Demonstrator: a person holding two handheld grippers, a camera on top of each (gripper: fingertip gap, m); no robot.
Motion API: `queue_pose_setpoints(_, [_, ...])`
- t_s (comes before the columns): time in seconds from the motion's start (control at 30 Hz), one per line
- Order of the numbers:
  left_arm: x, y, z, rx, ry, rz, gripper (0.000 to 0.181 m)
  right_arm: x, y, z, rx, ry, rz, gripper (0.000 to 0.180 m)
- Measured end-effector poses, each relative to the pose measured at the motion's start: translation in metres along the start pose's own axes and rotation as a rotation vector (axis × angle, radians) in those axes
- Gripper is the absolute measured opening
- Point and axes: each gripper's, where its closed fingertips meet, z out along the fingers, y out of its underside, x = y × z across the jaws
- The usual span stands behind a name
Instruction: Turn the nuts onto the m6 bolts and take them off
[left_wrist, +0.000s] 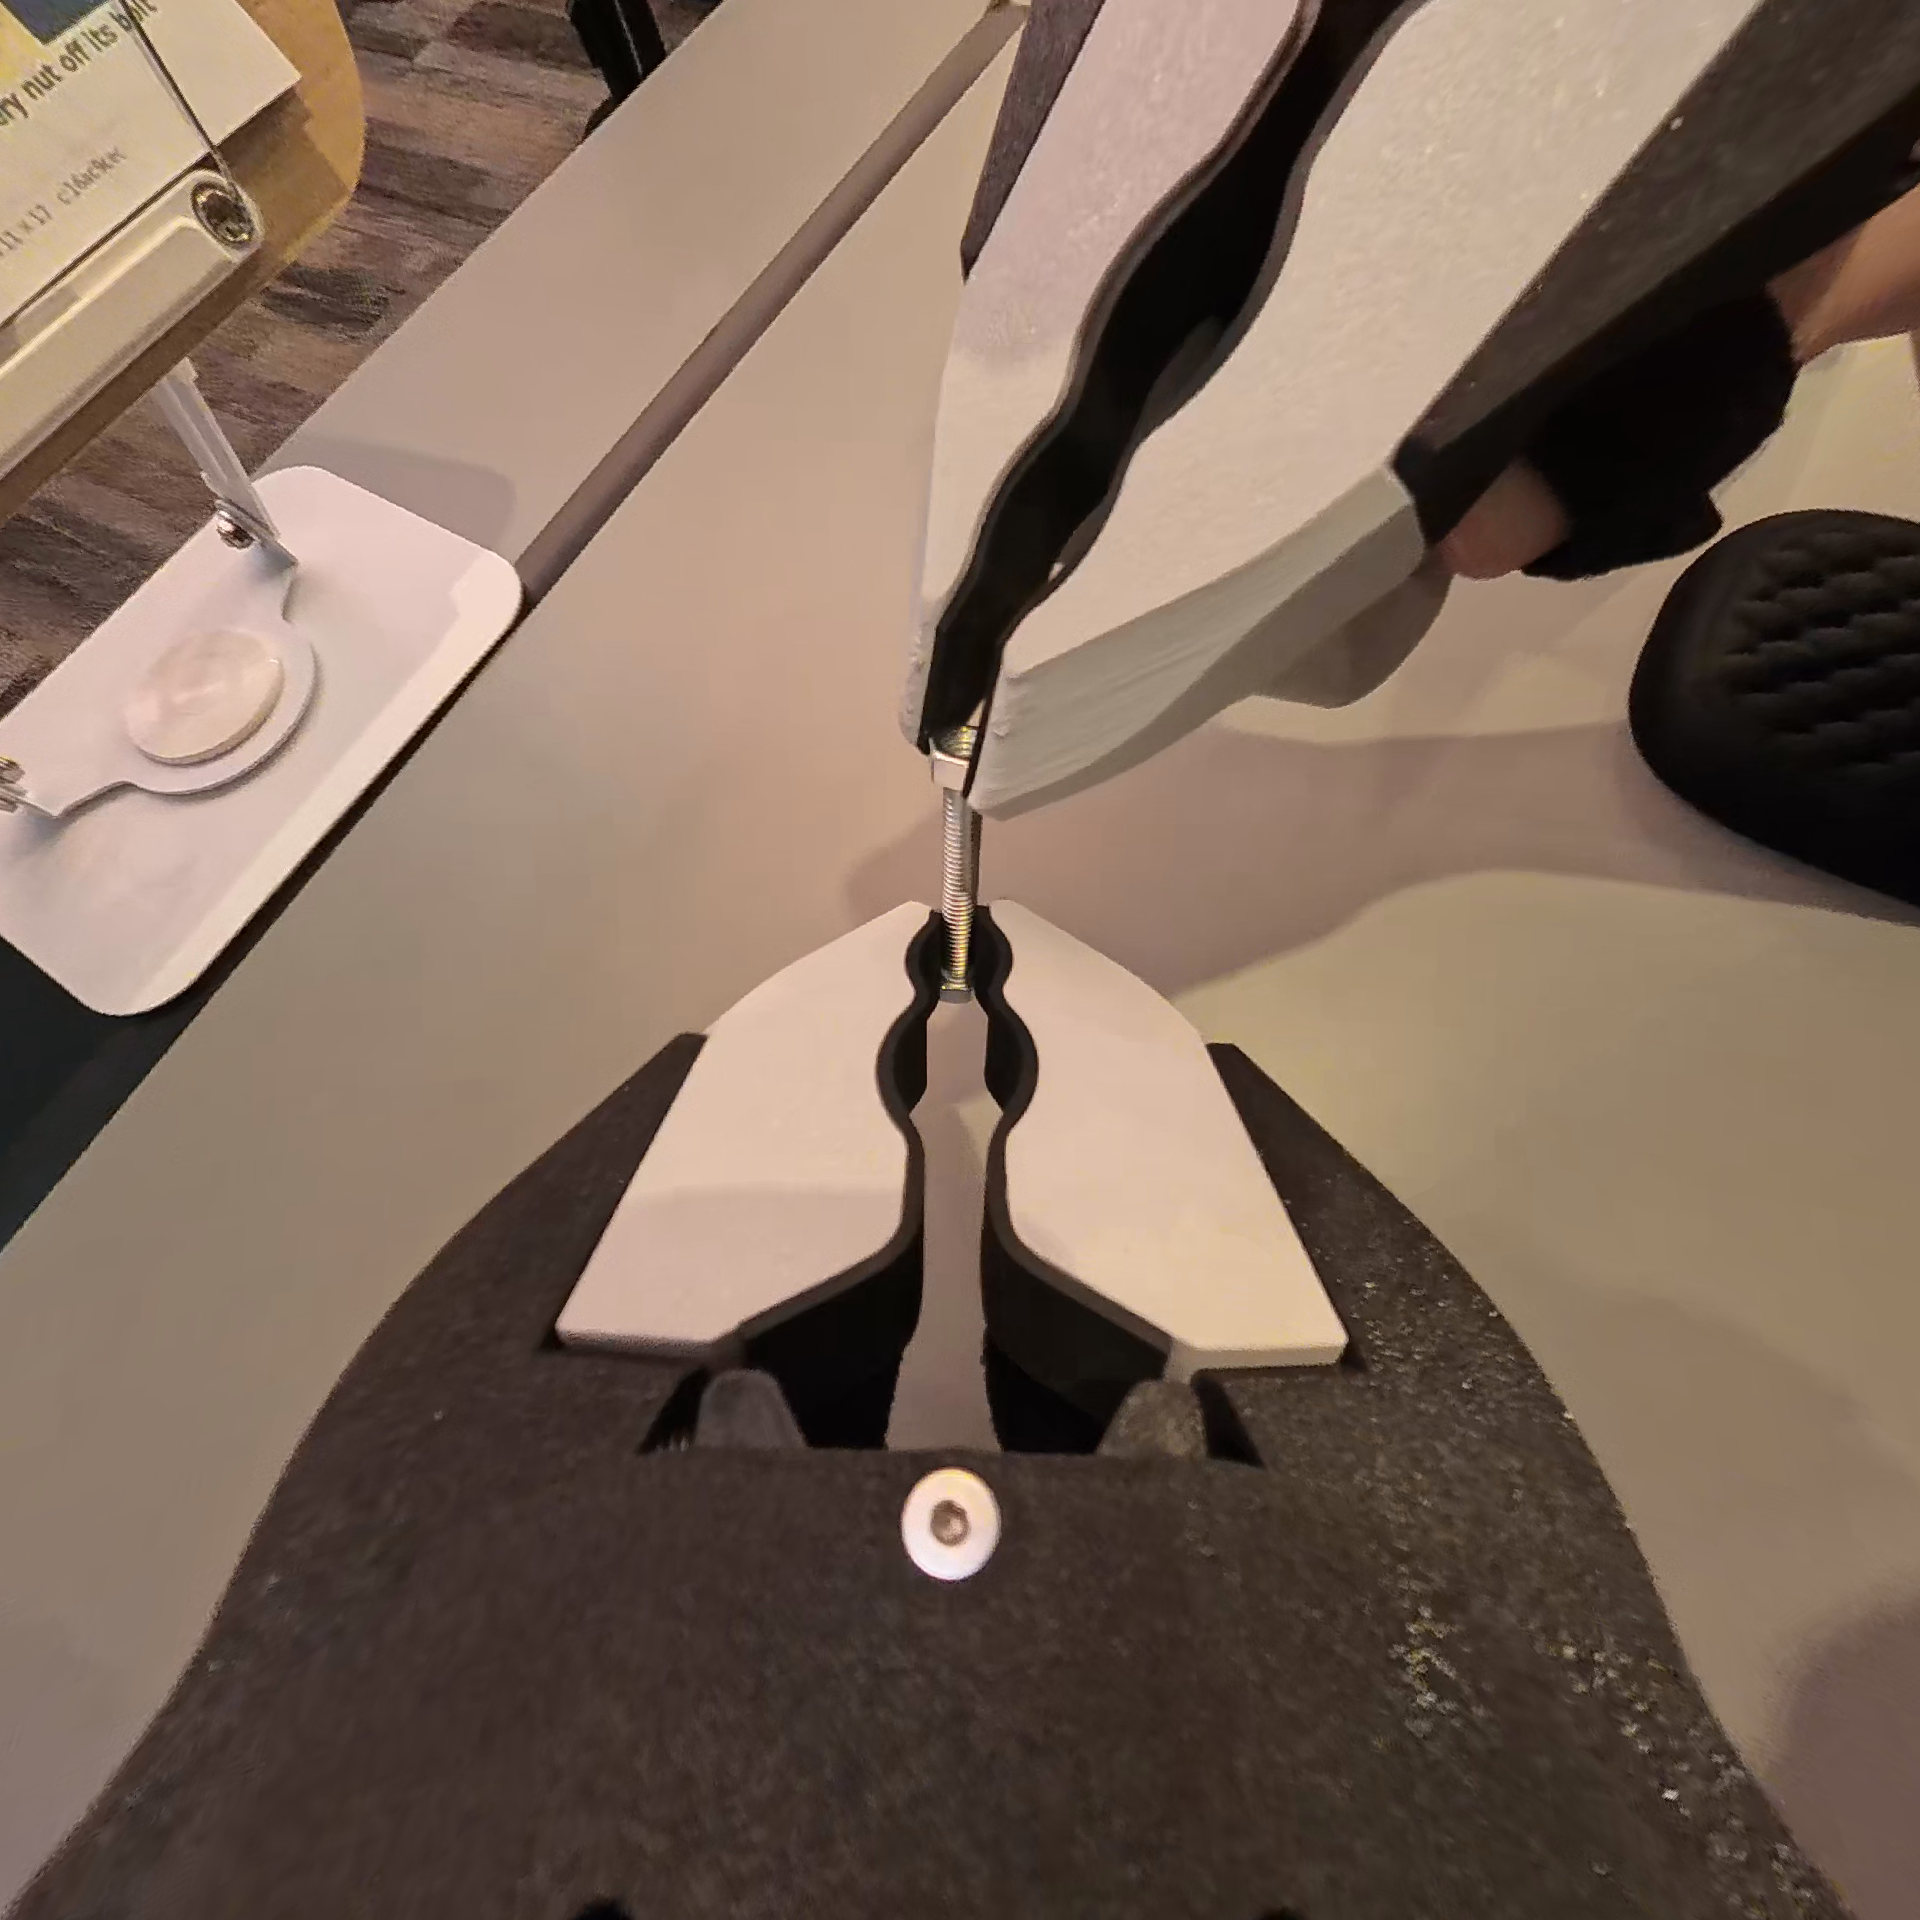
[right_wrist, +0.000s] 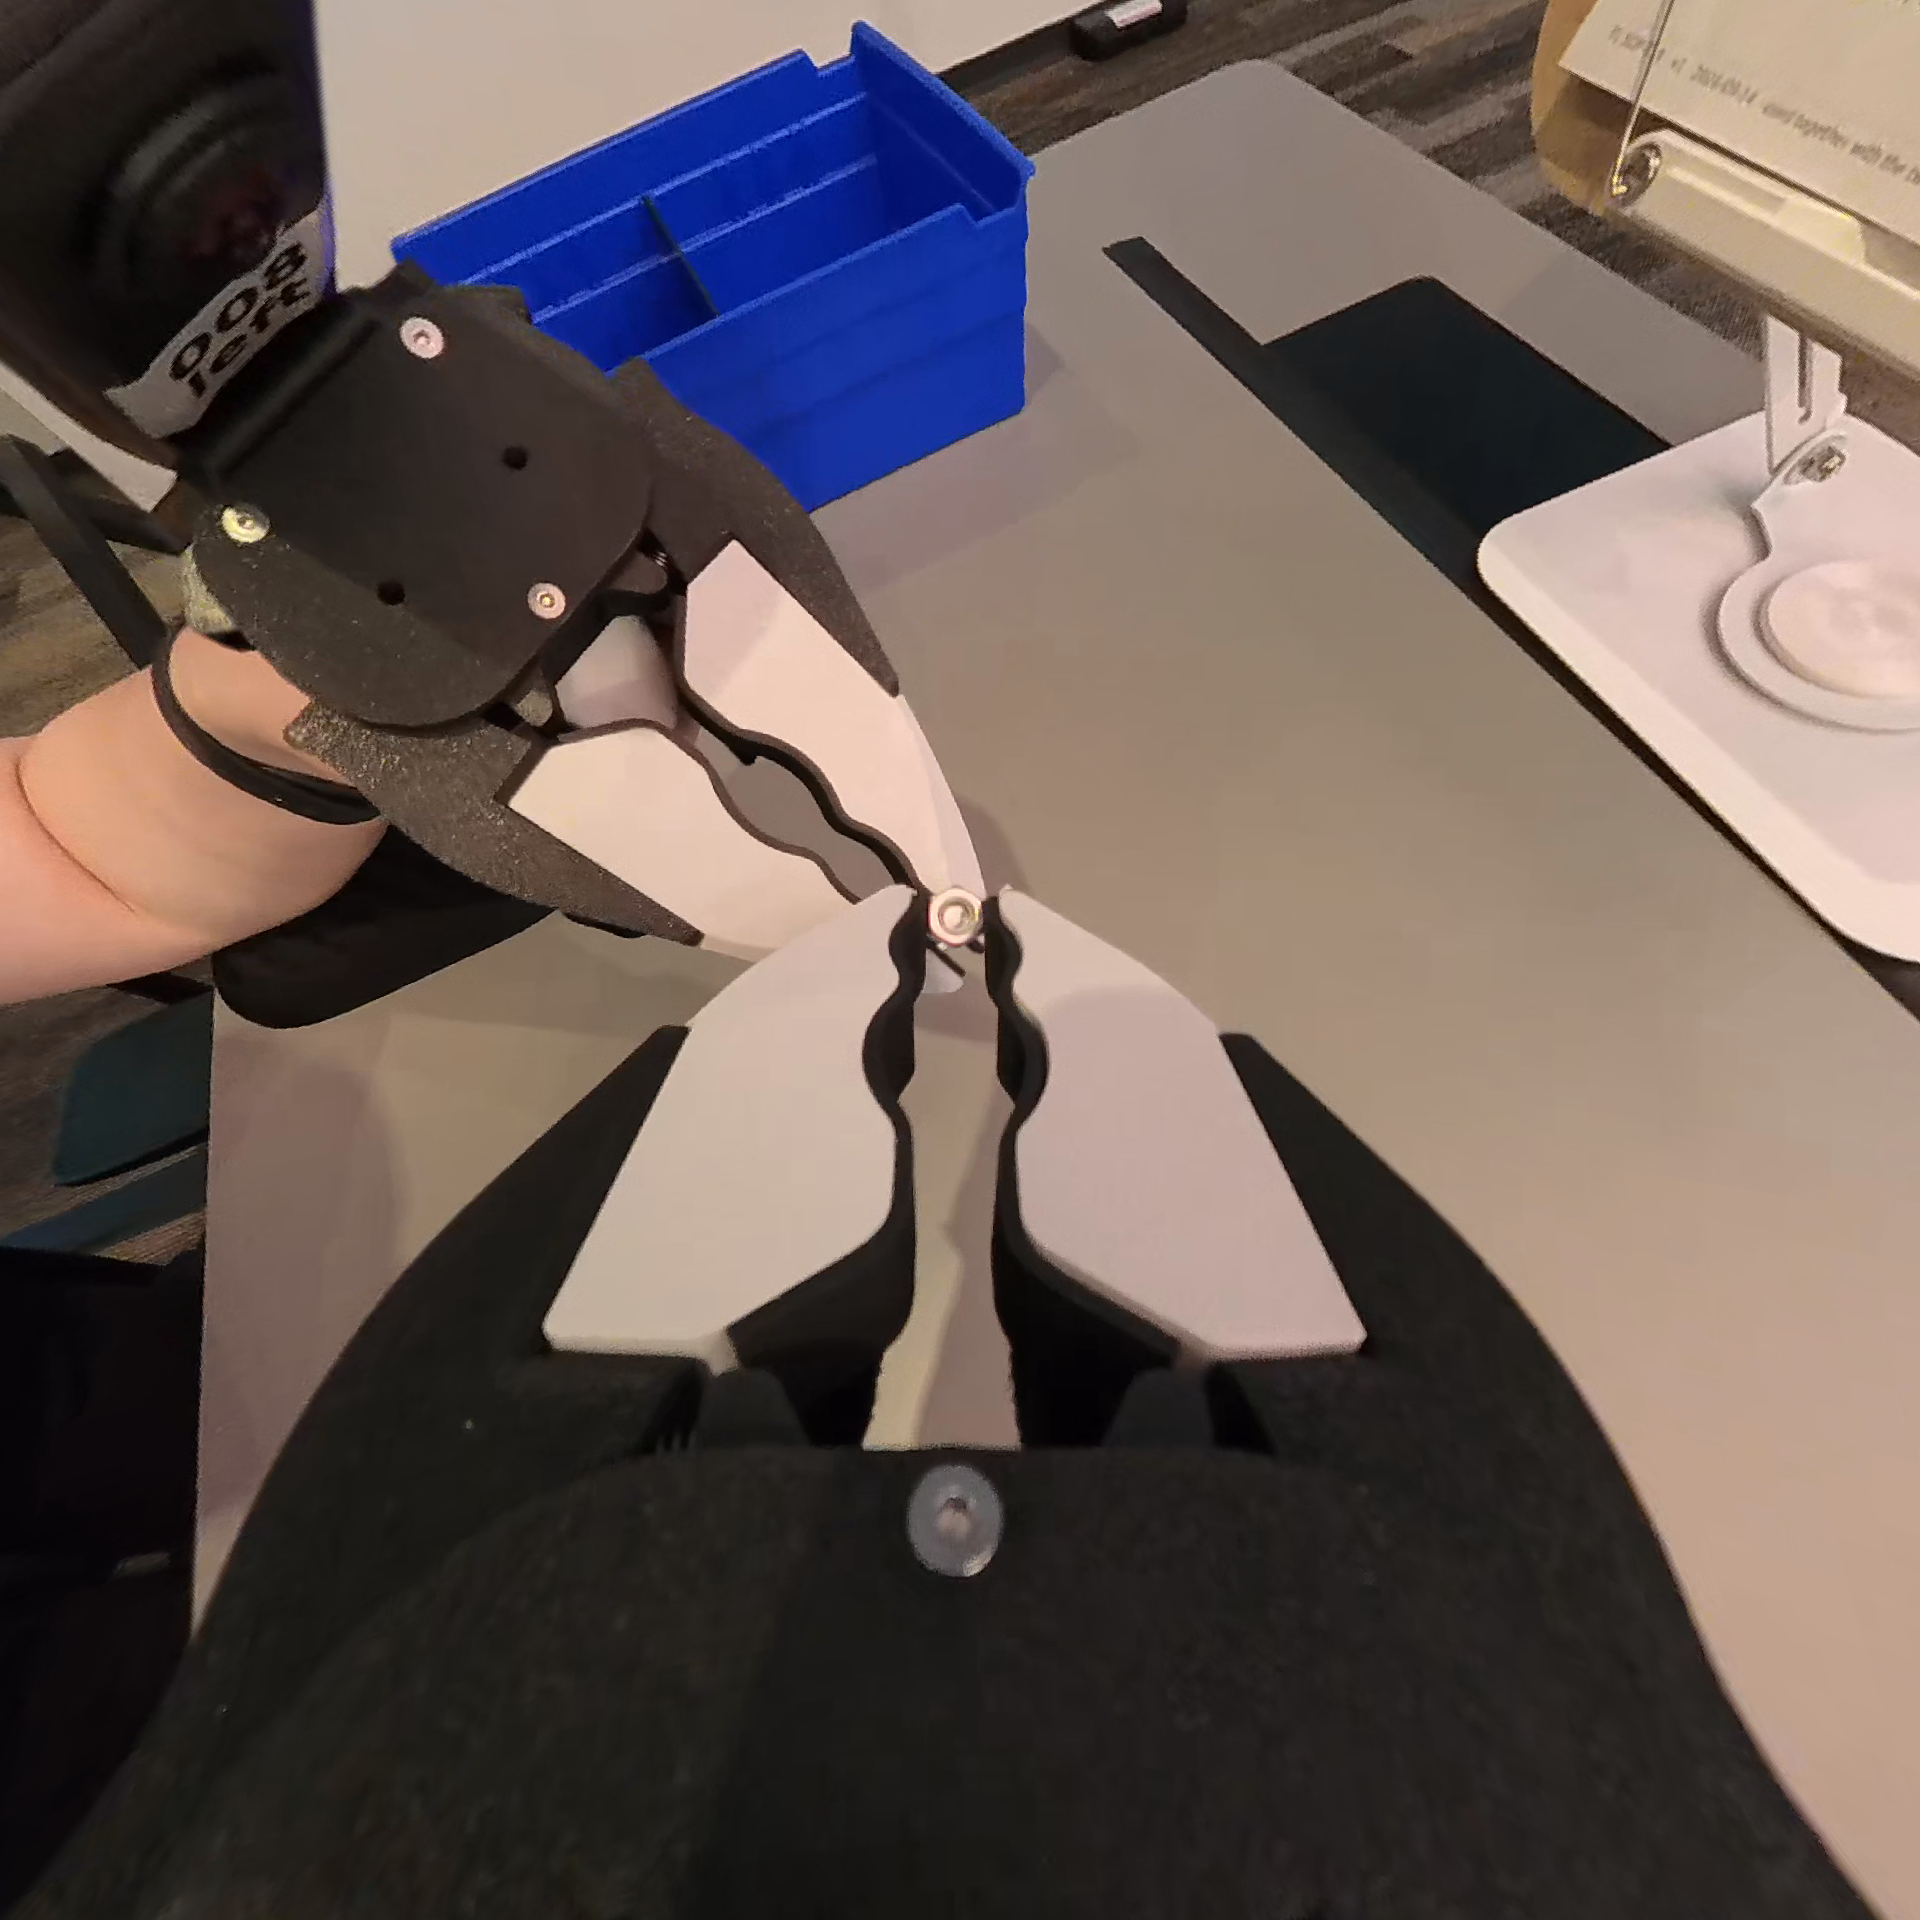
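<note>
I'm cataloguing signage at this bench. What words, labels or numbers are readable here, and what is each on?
White label on the left gripper: bold black print, legible; wording not copied here.
Sheet on the stand: printed lines, partly cut off by the frame; not copied.
Blue bin: no writing visible.
</note>
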Motion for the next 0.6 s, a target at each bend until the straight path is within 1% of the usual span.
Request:
queue_pose_setpoints(0.3, [-0.0013,0.0023,0.0031,-0.015,-0.027,0.019,0.005,0.0025,0.0038,0.001,-0.028,0.024,0.051,0.01])
queue_pose_setpoints(0.6, [-0.0019,-0.0002,0.0023,0.008,-0.015,-0.001,0.005,0.0029,0.0007,0.0005,-0.014,0.034,0.039,0.01])
